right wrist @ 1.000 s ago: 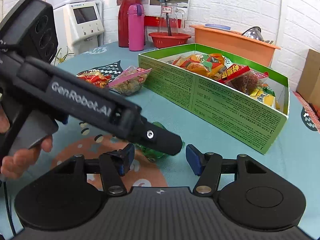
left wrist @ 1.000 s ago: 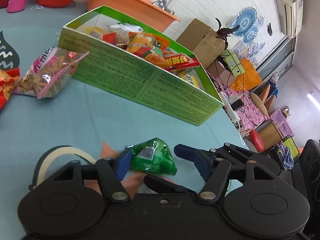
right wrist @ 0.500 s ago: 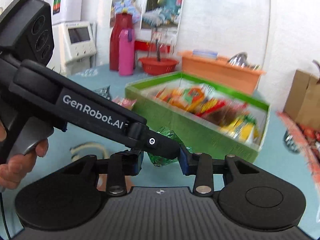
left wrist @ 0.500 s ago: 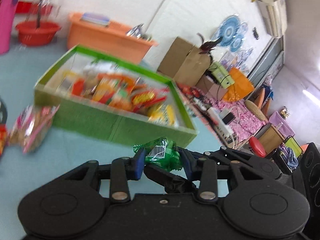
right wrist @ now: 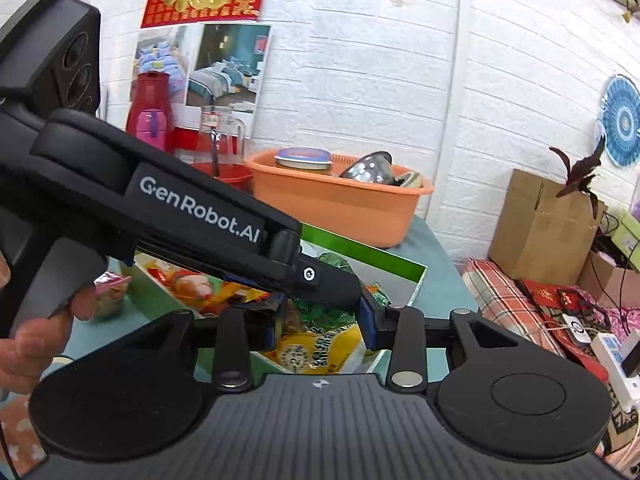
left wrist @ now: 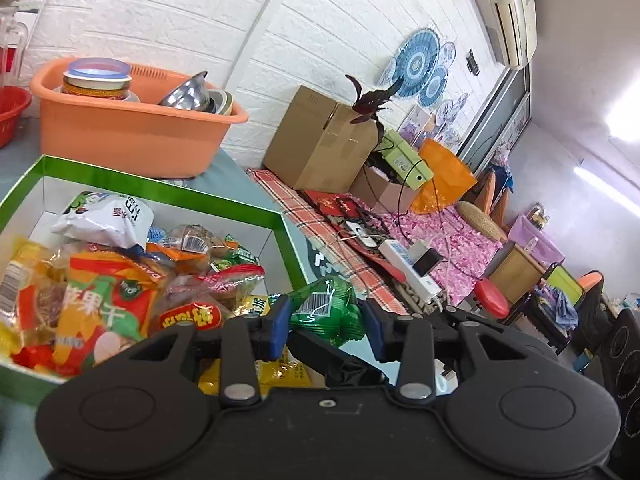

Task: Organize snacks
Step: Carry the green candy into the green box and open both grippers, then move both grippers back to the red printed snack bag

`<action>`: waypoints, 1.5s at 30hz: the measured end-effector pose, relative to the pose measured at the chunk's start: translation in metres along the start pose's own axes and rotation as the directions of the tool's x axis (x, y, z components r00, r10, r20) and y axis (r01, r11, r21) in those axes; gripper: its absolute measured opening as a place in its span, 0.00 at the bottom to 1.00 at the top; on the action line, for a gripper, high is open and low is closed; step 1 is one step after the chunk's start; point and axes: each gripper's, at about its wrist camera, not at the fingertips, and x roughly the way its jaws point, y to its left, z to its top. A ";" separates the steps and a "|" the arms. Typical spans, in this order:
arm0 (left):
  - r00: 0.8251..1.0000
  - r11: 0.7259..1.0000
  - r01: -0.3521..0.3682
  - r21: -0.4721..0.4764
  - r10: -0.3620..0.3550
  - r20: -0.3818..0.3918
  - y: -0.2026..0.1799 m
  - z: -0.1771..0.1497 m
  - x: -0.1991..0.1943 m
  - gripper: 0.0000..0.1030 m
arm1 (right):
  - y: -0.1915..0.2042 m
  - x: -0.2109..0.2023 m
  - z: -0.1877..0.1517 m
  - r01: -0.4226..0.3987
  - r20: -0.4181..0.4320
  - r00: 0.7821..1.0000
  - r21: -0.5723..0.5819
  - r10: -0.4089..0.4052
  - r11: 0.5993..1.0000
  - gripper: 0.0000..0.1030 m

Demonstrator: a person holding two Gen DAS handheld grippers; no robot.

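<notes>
A small green snack packet (left wrist: 326, 312) hangs in the air between the blue pads of my left gripper (left wrist: 327, 330), over the right end of the green box (left wrist: 168, 188). The left jaws are opening, though the pads still touch the packet. In the right wrist view the left gripper's arm crosses from the left. Its tip lies between the pads of my right gripper (right wrist: 322, 320), which is shut on the same green packet (right wrist: 334, 261). The green box (right wrist: 360, 254) holds several snack bags.
An orange basin (left wrist: 132, 136) with bowls stands behind the box. To the right are a cardboard box (left wrist: 320, 144) and a power strip (left wrist: 404, 260). A pink packet (right wrist: 110, 292) lies on the table at left, near a person's hand (right wrist: 36, 340).
Both grippers closed on the green packet lying on the table, then lifted it and carried it forward over the box's right end.
</notes>
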 end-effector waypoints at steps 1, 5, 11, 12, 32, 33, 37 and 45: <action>1.000 1.000 -0.022 0.008 0.022 -0.003 0.001 -0.002 0.005 0.82 | -0.002 0.004 -0.003 -0.001 -0.002 1.000 0.006 0.001 1.000 0.65; 1.000 0.999 0.002 -0.052 -0.001 0.018 0.012 -0.013 0.004 1.00 | -0.002 0.018 -0.016 -0.001 -0.063 0.998 -0.019 -0.001 1.000 1.00; 0.996 0.996 -0.029 -0.087 0.037 0.085 0.008 -0.017 -0.027 1.00 | 0.002 0.001 -0.017 0.043 -0.026 0.999 -0.005 -0.043 0.999 1.00; 0.994 0.995 -0.025 -0.101 0.035 0.101 0.008 -0.017 -0.035 1.00 | 0.003 -0.002 -0.015 0.043 -0.021 0.999 0.000 -0.043 0.999 1.00; 0.770 0.729 -0.520 -0.446 0.625 0.125 0.124 -0.085 -0.209 1.00 | 0.100 -0.037 0.010 -0.202 -0.018 0.979 -0.044 0.202 0.978 1.00; 0.767 0.712 -0.525 -0.466 0.633 0.103 0.135 -0.088 -0.210 1.00 | 0.105 -0.036 0.009 -0.215 -0.031 0.976 -0.044 0.214 0.976 1.00; 0.798 0.699 -0.478 -0.532 0.599 0.070 0.164 -0.101 -0.211 1.00 | 0.123 -0.031 0.004 -0.260 -0.065 0.964 -0.063 0.256 0.963 1.00; 0.871 0.790 -0.447 -0.420 0.492 -0.002 0.142 -0.109 -0.191 0.68 | 0.144 -0.018 -0.003 -0.319 -0.127 0.943 -0.067 0.309 0.945 1.00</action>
